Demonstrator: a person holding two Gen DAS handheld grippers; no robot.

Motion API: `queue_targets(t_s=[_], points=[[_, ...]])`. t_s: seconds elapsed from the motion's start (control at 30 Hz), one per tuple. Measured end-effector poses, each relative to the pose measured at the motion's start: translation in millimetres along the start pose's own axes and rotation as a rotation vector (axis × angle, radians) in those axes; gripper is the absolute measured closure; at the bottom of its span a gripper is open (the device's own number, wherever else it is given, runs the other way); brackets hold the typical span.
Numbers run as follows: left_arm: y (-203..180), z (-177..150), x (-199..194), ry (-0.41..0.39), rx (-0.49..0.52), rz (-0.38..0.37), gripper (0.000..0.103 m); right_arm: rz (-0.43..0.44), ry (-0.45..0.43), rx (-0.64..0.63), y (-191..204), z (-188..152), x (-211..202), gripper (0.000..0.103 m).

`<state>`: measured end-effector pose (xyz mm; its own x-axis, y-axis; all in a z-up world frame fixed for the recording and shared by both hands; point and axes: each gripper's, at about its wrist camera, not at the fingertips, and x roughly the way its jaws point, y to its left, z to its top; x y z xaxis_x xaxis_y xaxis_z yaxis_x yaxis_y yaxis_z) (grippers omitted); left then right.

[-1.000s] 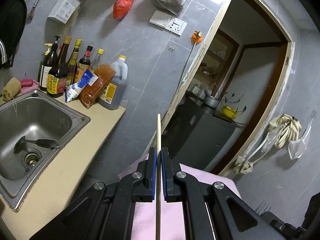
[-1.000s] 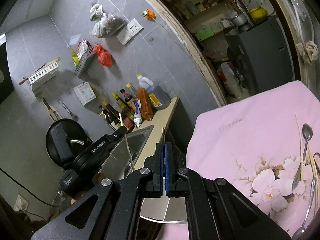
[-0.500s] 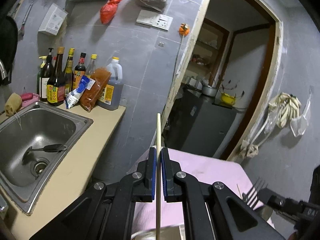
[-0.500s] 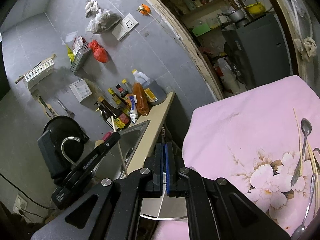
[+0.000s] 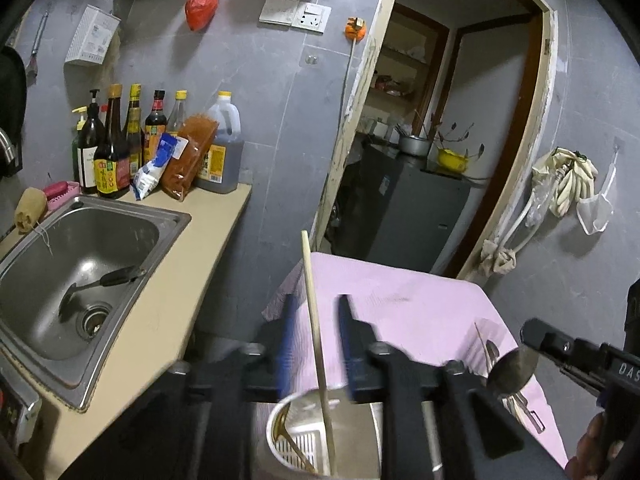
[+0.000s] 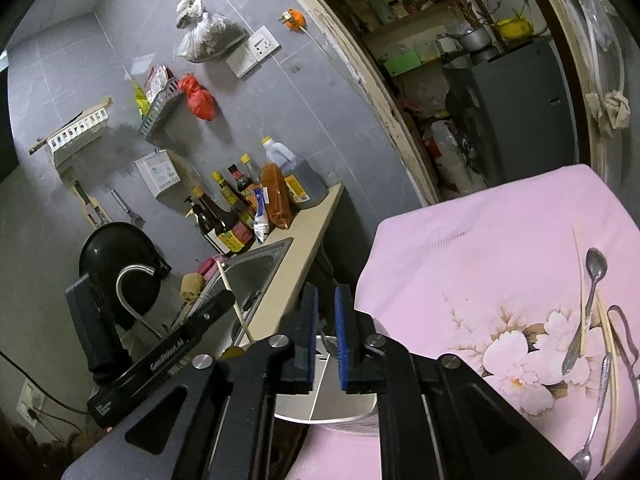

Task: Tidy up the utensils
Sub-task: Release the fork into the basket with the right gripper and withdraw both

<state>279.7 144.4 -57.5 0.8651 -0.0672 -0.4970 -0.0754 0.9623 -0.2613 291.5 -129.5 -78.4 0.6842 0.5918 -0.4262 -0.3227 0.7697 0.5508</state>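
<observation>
My left gripper [image 5: 316,312] is open above a round white utensil holder [image 5: 298,438] at the near edge of the pink cloth. A wooden chopstick [image 5: 316,344] stands loose between the jaws, its lower end inside the holder. My right gripper [image 6: 326,314] is open just above the same holder [image 6: 340,412]; a thin metal handle shows below its jaws. In the left wrist view a spoon bowl [image 5: 512,370] sits at the right gripper's tip. More spoons [image 6: 586,308] and chopsticks [image 6: 580,276] lie on the cloth at the right.
A steel sink [image 5: 80,264] with a black spatula sits in the beige counter [image 5: 168,292] to the left. Sauce bottles [image 5: 116,148] and an oil jug [image 5: 222,152] stand at the wall. An open doorway [image 5: 432,160] with a dark cabinet lies behind the pink-covered table [image 6: 500,252].
Both grippers have opened. The left one let go of the chopstick, which now stands in the holder; the right one released the thin metal utensil. The left gripper tilted down over the holder.
</observation>
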Motion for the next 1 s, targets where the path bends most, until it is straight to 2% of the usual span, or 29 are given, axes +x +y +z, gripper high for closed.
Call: queue_targets(t_s=[0.03,0.07,0.1,0.17,0.23,0.3,0.37,0.5,0.57,0.87,1.0], points=[[0.5,-0.6,-2.1,-0.001,-0.011,-0.004,0.062,-0.001,-0.004,-0.002,0.1,0.5,-3.4,0.091],[1.9,-1.3,-5.6,-0.012,-0.03,-0.008,0.05,-0.002,-0.009,-0.004,0.2,0.9,-7.1,0.087],[3.0,-2.0,-9.9,-0.028,-0.049,-0.005,0.044,-0.004,-0.014,-0.006,0.3,1.6,-10.0,0.085],[2.7,-2.0,-14.4,-0.037,-0.06,0.0,0.043,-0.013,-0.029,-0.014,0.8,3.0,-19.3,0.075],[-1.7,-1.2,-18.2,-0.032,-0.049,0.006,0.041,-0.026,-0.046,-0.027,1.3,4.2,-28.4,0.071],[-7.7,0.6,-24.6,-0.039,-0.035,0.008,0.032,-0.055,-0.065,-0.054,2.3,5.8,-40.2,0.067],[-15.9,3.5,-34.3,-0.059,-0.022,0.007,0.024,-0.086,-0.09,-0.075,2.0,8.1,-52.2,0.057],[-32.5,7.5,-49.2,-0.089,0.003,0.007,0.01,-0.208,-0.18,-0.147,0.1,13.6,-85.0,0.038],[-43.6,8.1,-55.7,-0.107,0.028,0.011,0.006,-0.278,-0.227,-0.196,-1.3,16.5,-102.3,0.027],[-102.7,0.3,-80.5,-0.181,0.142,0.019,0.001,-0.469,-0.309,-0.338,-9.5,35.8,-162.7,0.006],[-130.4,-9.3,-85.1,-0.188,0.183,0.006,0.001,-0.53,-0.332,-0.401,-16.2,41.0,-186.1,0.004]])
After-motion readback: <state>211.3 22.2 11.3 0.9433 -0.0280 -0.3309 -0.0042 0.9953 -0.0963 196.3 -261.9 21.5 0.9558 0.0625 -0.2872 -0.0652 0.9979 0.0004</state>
